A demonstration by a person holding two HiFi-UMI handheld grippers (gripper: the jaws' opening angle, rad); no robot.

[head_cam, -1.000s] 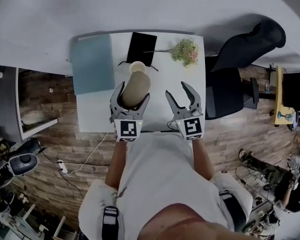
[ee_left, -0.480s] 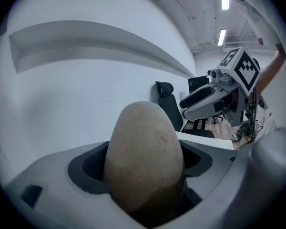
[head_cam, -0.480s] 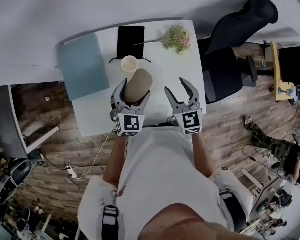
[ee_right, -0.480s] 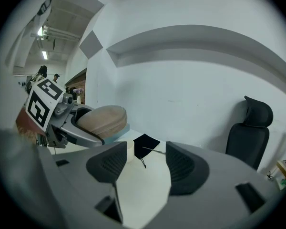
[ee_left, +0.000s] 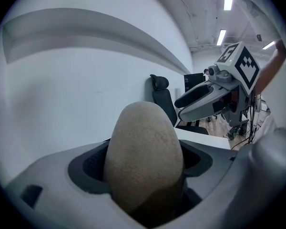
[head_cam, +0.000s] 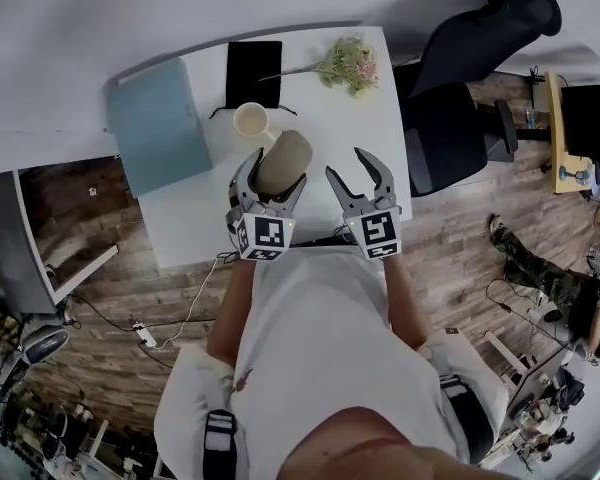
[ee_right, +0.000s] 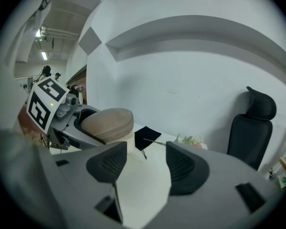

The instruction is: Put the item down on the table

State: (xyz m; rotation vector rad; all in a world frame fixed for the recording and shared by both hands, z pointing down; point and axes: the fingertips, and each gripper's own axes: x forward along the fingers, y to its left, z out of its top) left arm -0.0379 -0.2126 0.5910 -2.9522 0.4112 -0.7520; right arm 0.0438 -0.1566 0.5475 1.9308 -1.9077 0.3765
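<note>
From where I stand, the person has the left gripper [head_cam: 273,175] clamped on the item [ee_left: 143,156], a tan, egg-shaped thing with a rough, grainy skin. The jaws stand wide because the item is fat, and its rounded end pokes up well past the pads. It is held in the air over the near part of the white tabletop [head_cam: 330,118], just on the person's side of a pale cup [head_cam: 251,121], and from the right gripper view it looks clear of the surface, not resting on it. The right gripper [head_cam: 350,173] hangs close beside it with its jaws apart and nothing between them but bare tabletop, so I take it to be idle, kept out of the way, not sharing the load. The far half of the tabletop is taken up: a blue pad [head_cam: 158,128] on the left, a black pouch [head_cam: 252,68] at the back and a sprig of flowers [head_cam: 350,63] toward the right corner, with a black office chair [head_cam: 450,118] off that side. The open patch in front of the cup seems the natural landing spot. Being rounded, the item may roll once let go, so I'd expect it to be lowered onto its side before the jaws open.
</note>
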